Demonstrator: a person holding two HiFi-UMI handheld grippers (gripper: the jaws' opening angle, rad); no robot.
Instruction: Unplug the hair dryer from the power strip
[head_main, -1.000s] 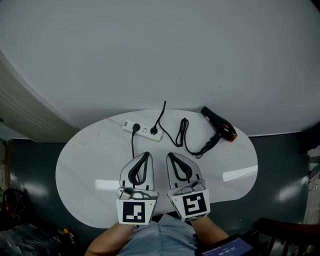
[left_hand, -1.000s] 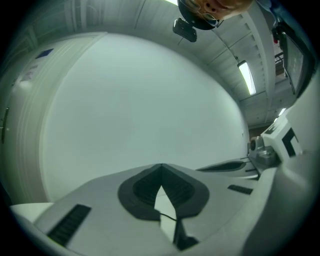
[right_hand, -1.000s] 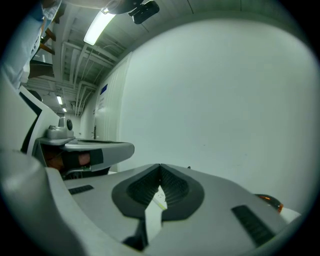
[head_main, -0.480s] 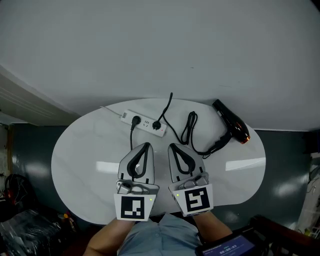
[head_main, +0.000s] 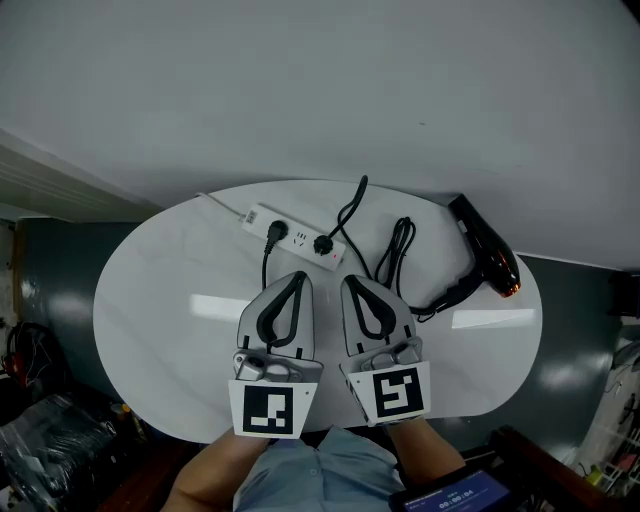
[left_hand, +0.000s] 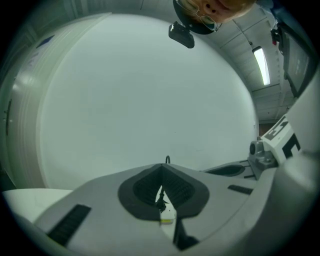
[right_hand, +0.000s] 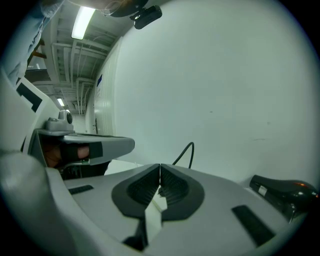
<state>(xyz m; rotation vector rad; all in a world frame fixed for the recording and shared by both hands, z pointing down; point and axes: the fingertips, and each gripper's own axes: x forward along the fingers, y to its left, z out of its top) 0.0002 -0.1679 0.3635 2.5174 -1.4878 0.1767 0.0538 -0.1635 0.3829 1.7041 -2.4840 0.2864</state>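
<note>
Hovering low over the near part of the white table, the left gripper and the right gripper sit side by side, noses aimed at the far edge. Both claws are pinched right together, tips meeting, and neither carries a thing. To my eye that's a ready posture: lined up on the target before anything is opened or grabbed.

And there's the target. The power strip lies slantwise near the back of the table, sockets up, so its two black plugs stand proud and easy to reach. The left plug sends its cord straight down toward the left gripper. The right plug looks like the one tied to the slack, looped black cord that runs over to the hair dryer, though I can't trace that line for certain. The dryer rests on its side at the far right, well apart from the strip; the loose cord suggests a pull on the plug wouldn't drag it.

So, relative to the claws: the strip sits just beyond both sets of tips, not touched. The right plug is ahead and between the two grippers, a shade nearer the right one. The dryer lies well off to the right of the right gripper.
</note>
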